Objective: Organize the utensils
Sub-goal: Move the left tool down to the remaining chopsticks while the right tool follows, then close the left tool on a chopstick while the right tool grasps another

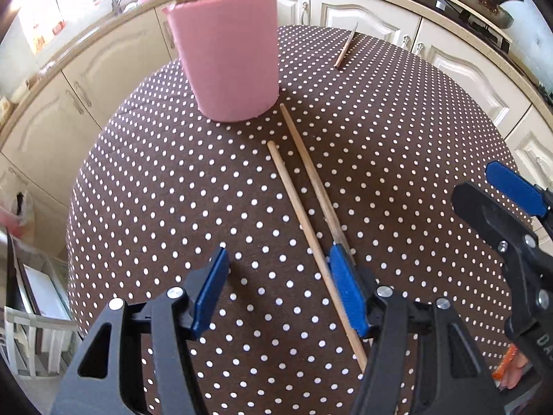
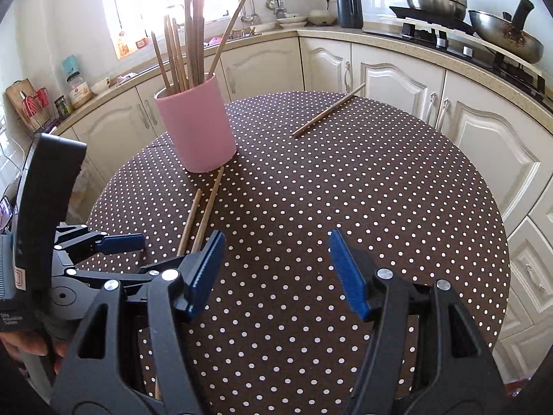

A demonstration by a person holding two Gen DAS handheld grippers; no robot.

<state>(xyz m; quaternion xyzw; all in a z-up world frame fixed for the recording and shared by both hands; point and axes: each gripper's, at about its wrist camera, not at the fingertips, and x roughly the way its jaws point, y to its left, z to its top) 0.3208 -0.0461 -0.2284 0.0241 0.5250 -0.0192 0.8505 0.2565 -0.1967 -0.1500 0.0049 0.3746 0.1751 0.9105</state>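
A pink cup (image 1: 230, 58) holding several wooden chopsticks stands at the far left of the round polka-dot table (image 1: 397, 173); it also shows in the right wrist view (image 2: 197, 128). Two loose chopsticks (image 1: 304, 200) lie side by side in front of it, seen too in the right wrist view (image 2: 204, 207). A third chopstick (image 2: 328, 110) lies at the far edge, overhanging it. My left gripper (image 1: 280, 290) is open, low over the near ends of the pair, one chopstick between its fingers. My right gripper (image 2: 276, 269) is open and empty, to the right of the pair.
Cream kitchen cabinets (image 2: 397, 83) and a counter curve around the far side of the table. A wok (image 2: 508, 38) and steel pots sit on the hob at the right. A white chair (image 1: 34, 342) stands off the table's left edge.
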